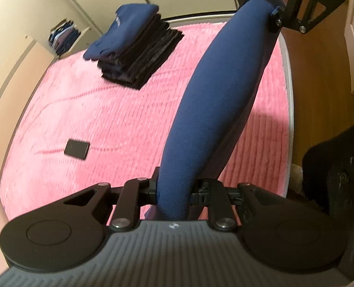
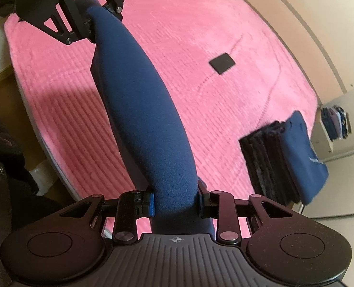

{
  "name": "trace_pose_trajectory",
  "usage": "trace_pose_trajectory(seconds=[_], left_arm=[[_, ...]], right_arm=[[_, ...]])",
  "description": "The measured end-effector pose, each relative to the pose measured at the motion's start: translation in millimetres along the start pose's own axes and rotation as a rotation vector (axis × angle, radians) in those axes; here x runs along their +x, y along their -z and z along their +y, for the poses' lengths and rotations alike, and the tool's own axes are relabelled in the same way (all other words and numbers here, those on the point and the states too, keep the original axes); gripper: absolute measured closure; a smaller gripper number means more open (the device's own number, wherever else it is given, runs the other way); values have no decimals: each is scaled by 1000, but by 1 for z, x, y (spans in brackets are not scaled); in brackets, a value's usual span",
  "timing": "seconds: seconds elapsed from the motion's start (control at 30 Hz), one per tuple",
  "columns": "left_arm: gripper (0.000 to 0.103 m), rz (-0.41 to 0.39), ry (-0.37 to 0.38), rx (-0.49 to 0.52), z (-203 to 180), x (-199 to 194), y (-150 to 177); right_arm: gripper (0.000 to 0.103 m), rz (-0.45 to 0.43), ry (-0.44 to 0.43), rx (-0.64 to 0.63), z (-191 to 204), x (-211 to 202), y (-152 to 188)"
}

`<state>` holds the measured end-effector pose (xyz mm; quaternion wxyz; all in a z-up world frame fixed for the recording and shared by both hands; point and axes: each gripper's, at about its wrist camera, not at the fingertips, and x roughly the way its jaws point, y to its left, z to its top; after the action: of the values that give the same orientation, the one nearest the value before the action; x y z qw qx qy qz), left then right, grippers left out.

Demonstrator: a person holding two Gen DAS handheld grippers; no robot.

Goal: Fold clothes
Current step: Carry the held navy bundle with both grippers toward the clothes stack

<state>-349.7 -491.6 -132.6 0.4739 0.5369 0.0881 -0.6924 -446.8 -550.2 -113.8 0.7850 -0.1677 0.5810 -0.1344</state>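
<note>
Navy blue fleece, bunched into a long soft roll, is what you have stretched between your two tools: the navy blue fleece garment (image 1: 201, 110) hangs in the air above the bed, running from 6 o'clock up to about 1 o'clock in the left wrist view and from 6 o'clock up to 11 o'clock in the right wrist view. Your left gripper (image 1: 174, 191) is clamped on one end of it, the cloth filling the gap between the black fingers, and your right gripper (image 2: 175, 201) pinches the other end the same way, with blue pads pressed against the fabric on both sides. Each tool shows at the far end of the roll in the other's camera. Below the garment lies the pink ribbed plush blanket (image 1: 105, 110) that covers the bed, with the garment's shadow falling on it. On that blanket, at 11 o'clock in the left view, stands a stack of folded dark clothes (image 1: 141, 57) with a folded navy piece on top. A small flat black rectangle (image 1: 77, 148) lies on the blanket at 9 o'clock, well apart from the stack. Beyond the bed, an open cream cupboard shelf (image 2: 334, 124) holds more folded clothes.
</note>
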Motion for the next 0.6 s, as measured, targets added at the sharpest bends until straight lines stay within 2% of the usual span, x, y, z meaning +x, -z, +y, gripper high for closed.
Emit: trace_pose_trajectory(seconds=[0.17,0.37,0.5,0.6], left_arm=[[86,-32,8,53,7,10,-29],[86,-45,-8,79,16,39,-85],[86,-16,-15,72,18,70,-135],[86,36,-4,24,21,96,-175]], right_arm=[[73,-1,29,49,-23,-4,18],[73,-29,46,64,-73,1,53],[73,-58,29,41,-119,14,86],[73,-90,5,22,-161,22,111]])
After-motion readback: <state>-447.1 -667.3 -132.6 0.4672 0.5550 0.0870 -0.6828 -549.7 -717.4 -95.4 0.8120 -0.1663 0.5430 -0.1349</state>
